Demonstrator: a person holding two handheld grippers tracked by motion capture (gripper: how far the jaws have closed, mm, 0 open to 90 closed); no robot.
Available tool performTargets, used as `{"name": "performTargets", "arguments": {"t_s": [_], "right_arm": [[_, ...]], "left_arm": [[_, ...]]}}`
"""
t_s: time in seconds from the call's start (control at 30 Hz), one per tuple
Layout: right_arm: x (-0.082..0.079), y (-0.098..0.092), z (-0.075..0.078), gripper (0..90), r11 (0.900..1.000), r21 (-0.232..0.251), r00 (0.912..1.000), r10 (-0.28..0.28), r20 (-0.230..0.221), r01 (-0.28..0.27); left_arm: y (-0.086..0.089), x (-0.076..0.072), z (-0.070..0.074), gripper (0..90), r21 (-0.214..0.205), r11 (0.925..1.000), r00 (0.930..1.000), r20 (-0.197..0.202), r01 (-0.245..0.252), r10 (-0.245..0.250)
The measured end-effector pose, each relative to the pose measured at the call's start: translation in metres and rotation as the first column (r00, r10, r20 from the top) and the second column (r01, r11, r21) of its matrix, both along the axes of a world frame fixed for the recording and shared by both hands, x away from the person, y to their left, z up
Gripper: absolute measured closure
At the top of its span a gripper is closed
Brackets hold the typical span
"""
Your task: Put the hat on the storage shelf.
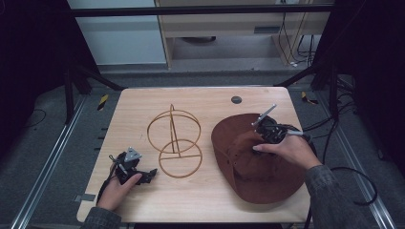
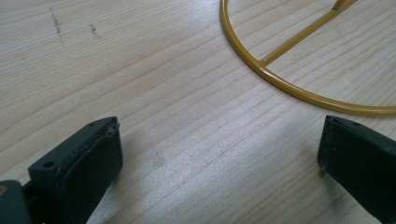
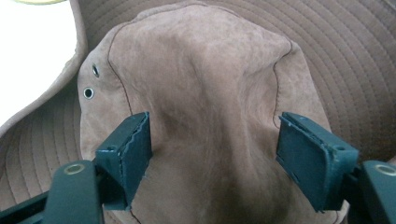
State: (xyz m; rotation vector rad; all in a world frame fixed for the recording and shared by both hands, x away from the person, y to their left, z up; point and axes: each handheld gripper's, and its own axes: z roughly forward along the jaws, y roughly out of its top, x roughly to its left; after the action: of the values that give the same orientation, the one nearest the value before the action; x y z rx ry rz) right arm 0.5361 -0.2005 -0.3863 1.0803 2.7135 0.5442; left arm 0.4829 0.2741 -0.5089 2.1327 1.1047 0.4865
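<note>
With the right tool (image 3: 215, 154) lowered over the crown of the brown hat (image 3: 210, 93), the step in hand looks like pinching that crown to lift it. The jaws straddle the crown's middle, spread apart, pads at the suede on either side but not yet squeezing it, so nothing is grasped. To do it well, I would settle the tool a little deeper so both pads (image 3: 135, 149) catch a fold of soft leather, then clench evenly on the centre crease, keeping clear of the stitched brim. The hat lies on the bench (image 1: 200, 200) directly under this tool, crown up, wide ribbed brim spread flat, two metal eyelets to the tool's left. The left tool (image 2: 219, 163) rests released on the bench, jaws wide and empty, the gold wire stand (image 2: 289, 79) just ahead of it
</note>
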Motion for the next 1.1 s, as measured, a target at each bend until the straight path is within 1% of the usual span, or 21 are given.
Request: {"name": "performTargets", "arguments": {"t_s": [0.1, 0.3, 0.43, 0.47, 0.5, 0.57, 0.63, 0.73, 0.77, 0.8, 0.83, 0.87, 0.9, 0.93, 1.03, 1.1], "right_arm": [[0.0, -0.001, -0.002, 27.7, 1.0, 0.0, 1.0, -0.002, -0.004, 0.002], [0.001, 0.001, -0.005, 26.4, 1.0, 0.0, 1.0, -0.002, -0.009, 0.002], [0.001, 0.003, -0.009, 29.9, 0.9999, -0.012, 0.9998, 0.009, -0.02, -0.009], [0.001, 0.004, -0.01, 32.1, 0.9999, -0.008, 0.9997, 0.012, -0.02, -0.012], [0.001, 0.004, -0.01, 32.1, 0.9999, -0.008, 0.9997, 0.012, -0.02, -0.012], [0.0, 0.005, -0.011, 40.7, 0.9996, -0.01, 0.9995, 0.027, -0.015, -0.027], [0.0, 0.005, -0.012, 46.7, 0.9995, -0.006, 0.9994, 0.03, -0.017, -0.031], [-0.001, 0.004, -0.012, 60.1, 0.9995, -0.004, 0.9993, 0.03, -0.023, -0.03], [-0.001, 0.004, -0.012, 66.7, 0.9995, -0.003, 0.9992, 0.033, -0.024, -0.033], [-0.001, 0.004, -0.013, 75.2, 0.9993, -0.002, 0.9989, 0.038, -0.027, -0.038], [0.0, 0.004, -0.013, 80.4, 0.9991, 0.002, 0.9987, 0.041, -0.029, -0.041], [0.0, 0.004, -0.013, 80.4, 0.9991, 0.002, 0.9987, 0.041, -0.029, -0.041], [0.0, 0.003, -0.012, 83.8, 0.9993, 0.016, 0.9988, 0.036, -0.034, -0.035], [0.0, 0.003, -0.012, 87.8, 0.9988, 0.028, 0.9988, 0.04, -0.03, -0.039], [-0.001, 0.002, -0.009, 89.0, 0.9987, 0.04, 0.9992, 0.034, -0.024, -0.033], [-0.001, 0.0, -0.004, 89.1, 0.9975, 0.063, 0.9993, 0.033, -0.016, -0.032]], "left_arm": [[0.0, 0.0, 0.0, 0.0, 0.0, 1.0, 1.0, 0.0, 0.0, 0.0], [0.0, 0.0, 0.0, 0.0, 0.0, 1.0, 1.0, 0.0, 0.0, 0.0], [0.0, 0.0, 0.0, 0.0, 0.0, 1.0, 1.0, 0.0, 0.0, 0.0], [0.0, 0.0, 0.0, 0.0, 0.0, 1.0, 1.0, 0.0, 0.0, 0.0], [0.0, 0.0, 0.0, 0.0, 0.0, 1.0, 1.0, 0.0, 0.0, 0.0], [0.0, 0.0, 0.0, 0.0, 0.0, 1.0, 1.0, 0.0, 0.0, 0.0], [0.0, 0.0, 0.0, 0.0, 0.0, 1.0, 1.0, 0.0, 0.0, 0.0], [0.0, 0.0, 0.0, 0.0, 0.0, 1.0, 1.0, 0.0, 0.0, 0.0], [0.0, 0.0, 0.0, 0.0, 0.0, 1.0, 1.0, 0.0, 0.0, 0.0], [0.0, 0.0, 0.0, 0.0, 0.0, 1.0, 1.0, 0.0, 0.0, 0.0], [0.0, 0.0, 0.0, 0.0, 0.0, 1.0, 1.0, 0.0, 0.0, 0.0], [0.0, 0.0, 0.0, 0.0, 0.0, 1.0, 1.0, 0.0, 0.0, 0.0], [0.0, 0.0, 0.0, 0.0, 0.0, 1.0, 1.0, 0.0, 0.0, 0.0], [0.0, 0.0, 0.0, 0.0, 0.0, 1.0, 1.0, 0.0, 0.0, 0.0], [0.0, 0.0, 0.0, 0.0, 0.0, 1.0, 1.0, 0.0, 0.0, 0.0], [0.0, 0.0, 0.0, 0.0, 0.0, 1.0, 1.0, 0.0, 0.0, 0.0]]}}
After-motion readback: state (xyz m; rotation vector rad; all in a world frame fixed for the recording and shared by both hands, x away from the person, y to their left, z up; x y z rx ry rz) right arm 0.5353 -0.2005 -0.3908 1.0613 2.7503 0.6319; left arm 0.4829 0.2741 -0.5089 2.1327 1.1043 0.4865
